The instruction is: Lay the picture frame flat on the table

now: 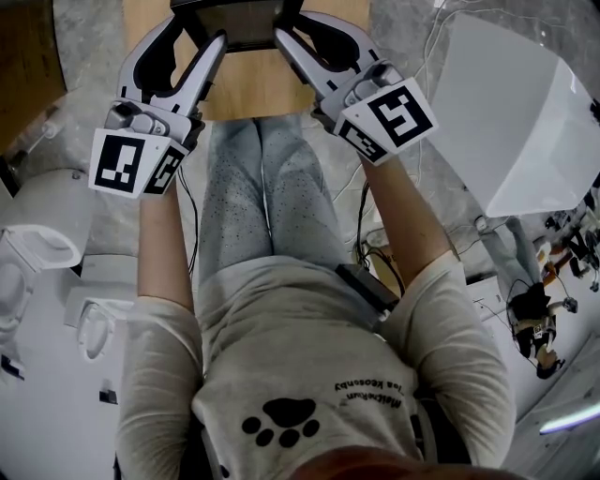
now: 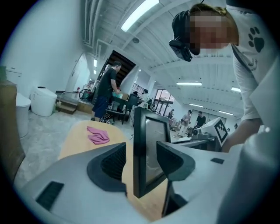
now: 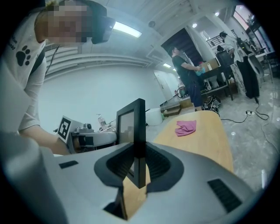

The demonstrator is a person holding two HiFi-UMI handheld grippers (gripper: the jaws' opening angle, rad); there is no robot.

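A black picture frame [image 2: 146, 153] stands upright over the near end of a light wooden counter [image 2: 78, 140], with its glass side facing the right gripper. No view shows whether the frame's lower edge rests on the wood.

The left gripper [image 2: 142, 162] is at the frame's left edge. Its fingers [image 2: 114, 164] are wide apart. The frame's edge stands in the gap between them, and neither pad presses on it.

The right gripper [image 3: 139, 164] is at the frame's opposite edge. Its ribbed fingers [image 3: 156, 162] are clamped on the thin black rim, one pad on each face.

In the head view the frame [image 1: 239, 23] shows as a dark bar at the top of the picture. The left gripper [image 1: 192, 33] reaches in on one side of it and the right gripper [image 1: 305, 33] on the other. Each gripper's cube of square markers sits nearer the person than the frame. The person's bare forearms and grey trousers are below that.

A crumpled pink cloth [image 2: 98, 135] lies on the counter well beyond the frame, towards the far end.

Further behind the frame, across a grey floor, a person in dark clothes [image 2: 106, 89] stands at a dark table.
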